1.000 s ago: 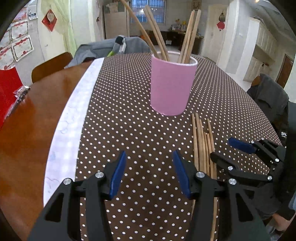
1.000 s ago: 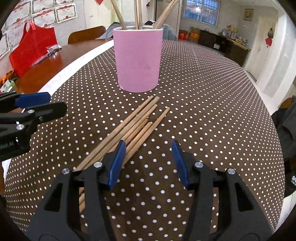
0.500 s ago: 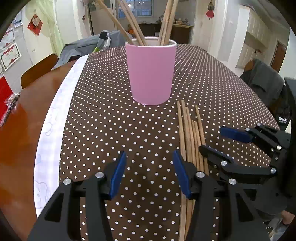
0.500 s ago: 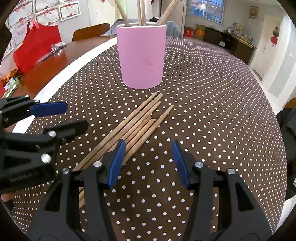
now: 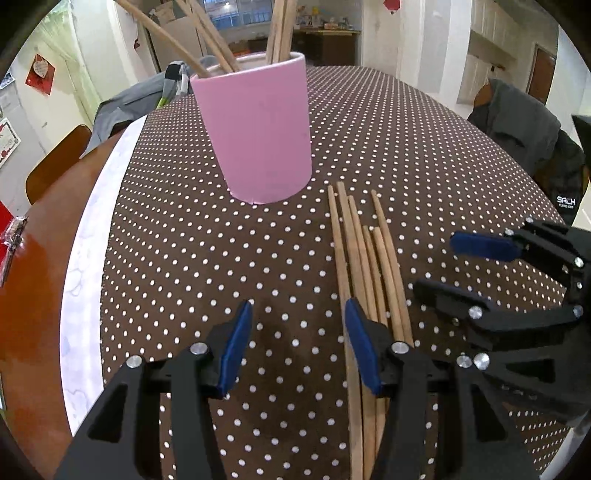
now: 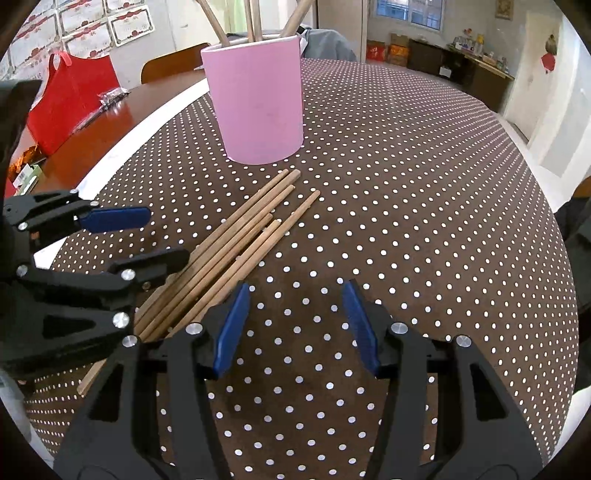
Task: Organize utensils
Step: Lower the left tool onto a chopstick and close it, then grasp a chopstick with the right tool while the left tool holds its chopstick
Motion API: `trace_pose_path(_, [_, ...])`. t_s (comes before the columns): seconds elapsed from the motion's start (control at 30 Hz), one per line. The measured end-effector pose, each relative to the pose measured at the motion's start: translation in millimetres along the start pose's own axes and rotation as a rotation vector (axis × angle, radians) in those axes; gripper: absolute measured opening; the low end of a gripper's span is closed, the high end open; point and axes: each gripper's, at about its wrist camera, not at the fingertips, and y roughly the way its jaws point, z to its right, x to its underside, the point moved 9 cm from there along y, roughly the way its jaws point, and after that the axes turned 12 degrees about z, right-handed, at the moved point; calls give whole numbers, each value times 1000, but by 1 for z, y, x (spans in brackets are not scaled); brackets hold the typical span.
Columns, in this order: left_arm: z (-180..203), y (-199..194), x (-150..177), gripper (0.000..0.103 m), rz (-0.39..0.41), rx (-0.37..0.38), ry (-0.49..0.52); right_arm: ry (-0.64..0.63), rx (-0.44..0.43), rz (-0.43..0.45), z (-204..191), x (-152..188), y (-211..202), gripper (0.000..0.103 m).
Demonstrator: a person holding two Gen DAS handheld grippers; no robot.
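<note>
While both grippers hang over it, the round table [image 5: 33,295] takes up most of each view; it is brown wood, covered by a brown tablecloth with white dots [image 6: 424,177] that has a white border [image 5: 85,266].

On the cloth stands one container, a pink cup [image 5: 258,133], upright. Inside it wooden sticks [image 5: 279,29] lean against the rim. In the left wrist view I count about five of them, but their tops leave the picture, so the exact number I cannot tell.

Just in front of the cup, near it but apart from it, a bundle of loose chopsticks [image 5: 364,258] lies flat on the cloth, side by side and touching. Six tips are visible in the right wrist view [image 6: 236,251].

A red bag [image 6: 70,99] sits on the bare wood at the far left of the right wrist view.

The left gripper [image 5: 297,347] is released: its blue pads stand apart with only cloth between them, and its right finger [image 5: 360,343] is over the near part of the bundle. The right gripper [image 6: 295,325] is also released and grasps nothing; the bundle passes just beside its left finger [image 6: 229,328].
</note>
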Motion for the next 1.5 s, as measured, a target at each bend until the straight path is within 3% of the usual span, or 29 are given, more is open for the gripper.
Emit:
trace_pose_path(0.27, [5, 5, -5, 52, -36, 11, 34, 36, -29, 7, 6, 0, -3, 53])
trace_pose_path(0.33, [8, 7, 1, 52, -72, 19, 74, 57, -37, 8, 8, 0, -5, 53])
trace_pose_path(0.4, [10, 7, 0, 52, -53, 18, 107, 81, -41, 14, 12, -3, -6, 53])
trace_pose_path(0.57, [7, 12, -3, 52, -59, 35, 62, 109, -51, 7, 9, -7, -2, 53])
trace_pose_path(0.6, [6, 12, -3, 48, -56, 41, 57, 105, -54, 4, 7, -7, -2, 53])
trace_pose_path(0.67, [6, 12, -3, 28, -52, 91, 33, 94, -58, -3, 1, -6, 1, 53])
trace_pose_path(0.77, [0, 8, 2, 9, -48, 77, 27, 69, -37, -1, -5, -6, 4, 54])
trace_pose_path(1.1, [-29, -5, 20, 9, -41, 53, -43, -46, 37, -10, -19, -11, 10, 56])
trace_pose_path(1.37, [-28, -7, 22, 9, -36, 44, -48, -117, 79, -45, -25, -11, 11, 56])
trace_pose_path(1.5, [-27, -7, 23, 9, -35, 51, -62, -104, 56, -60, -25, -6, 7, 56])
